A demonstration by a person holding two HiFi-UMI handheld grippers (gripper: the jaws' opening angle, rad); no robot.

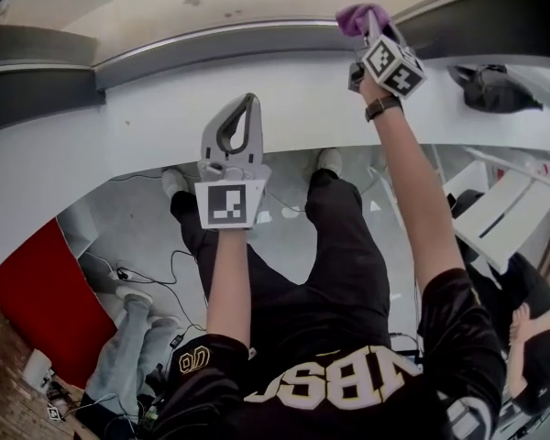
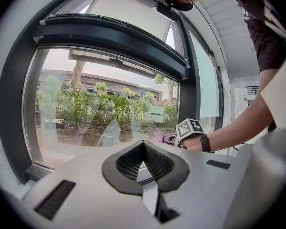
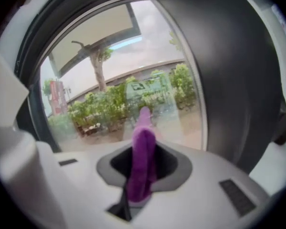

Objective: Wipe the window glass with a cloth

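Right gripper [image 3: 144, 150] is clamping the cloth [image 1: 356, 16], pointing lengthwise at the glass [image 3: 133, 80] (tip touching); left gripper [image 2: 144, 144] is hovering, jaws together.

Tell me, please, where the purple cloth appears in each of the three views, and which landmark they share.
Head view: the purple cloth is at the top, right of centre, clamped in the right gripper up at the window.
Left gripper view: a small purple bit sits low, right of centre, beside the marker cube.
Right gripper view: centre, upright between the jaws.
Shared landmark: the dark window frame.
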